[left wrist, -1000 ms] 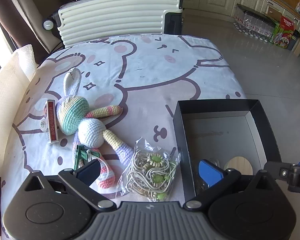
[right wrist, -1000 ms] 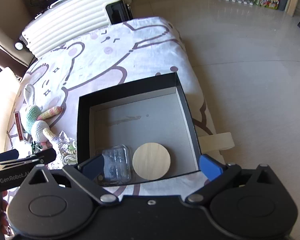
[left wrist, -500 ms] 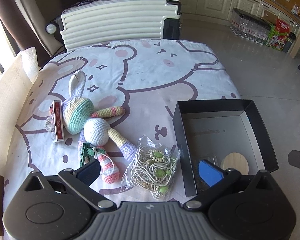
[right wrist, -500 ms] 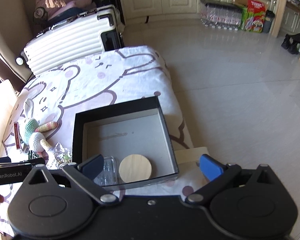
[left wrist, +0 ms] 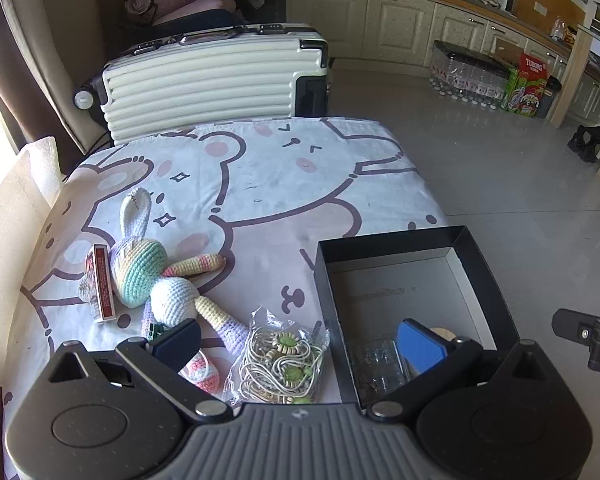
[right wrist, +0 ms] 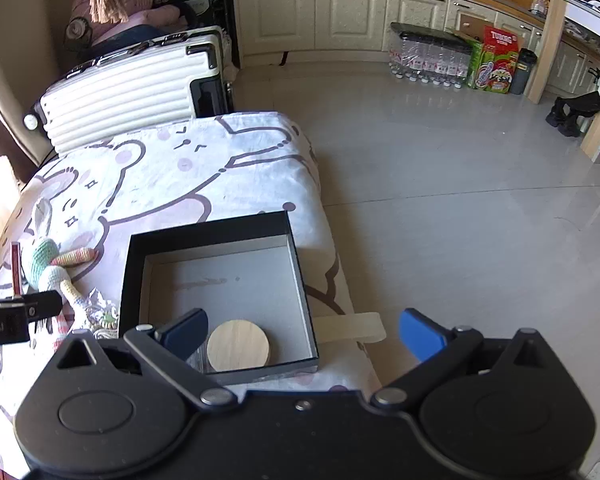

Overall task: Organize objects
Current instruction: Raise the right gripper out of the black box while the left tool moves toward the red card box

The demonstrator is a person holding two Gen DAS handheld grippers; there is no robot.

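A black box point(left wrist: 484, 264) point(right wrist: 208, 236) with a grey inside sits at the table's right edge. A round wooden disc point(right wrist: 238, 345) and a clear plastic case point(left wrist: 376, 364) lie in its near part. Left of the box lie a bag of beige cord point(left wrist: 280, 364), a crocheted pastel rabbit point(left wrist: 156, 280) point(right wrist: 48, 260), a small red box point(left wrist: 102, 284) and a green clip point(left wrist: 153, 330), mostly hidden. My left gripper point(left wrist: 300, 340) hangs open above the bag and the box's near corner. Over the box's near right side, my right gripper point(right wrist: 302, 330) is open and holds nothing.
The table wears a cartoon bear cloth point(left wrist: 260, 184). A white ribbed suitcase point(left wrist: 204, 84) stands behind it. Bare tiled floor point(right wrist: 460, 208) lies to the right, with bottled water packs point(right wrist: 428, 60) and cabinets at the back. A cream cushion point(left wrist: 4, 216) borders the left side.
Both grippers have pulled back and risen, so the table and box look smaller and more of the room shows. Both stay open. The objects have not moved.
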